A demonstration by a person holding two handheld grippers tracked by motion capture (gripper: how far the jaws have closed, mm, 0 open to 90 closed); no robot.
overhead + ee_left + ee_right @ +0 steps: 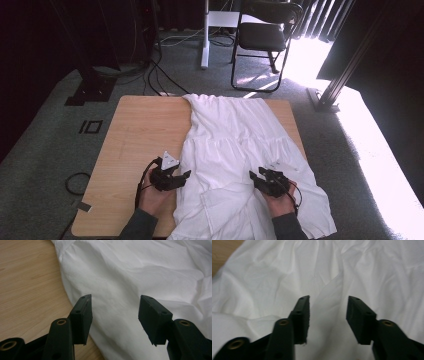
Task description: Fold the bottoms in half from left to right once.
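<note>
A white tiered garment [235, 145] lies spread lengthwise on the wooden table [140, 130], its hem hanging over the near edge. My left gripper [184, 176] hovers at the garment's left edge near the front, jaws apart. In the left gripper view the gripper [115, 302] stands open over the white cloth [140, 272], with bare wood to the left and nothing pinched. My right gripper [254, 177] is over the garment's lower right part. In the right gripper view the gripper [328, 301] is open above a raised fold of the cloth [337, 270].
Bare tabletop stretches to the left of the garment. Behind the table stand a black folding chair [265, 35] and a white desk leg [205, 40]. A metal stand [330, 95] rises at the right, and cables [77, 182] lie on the carpet to the left.
</note>
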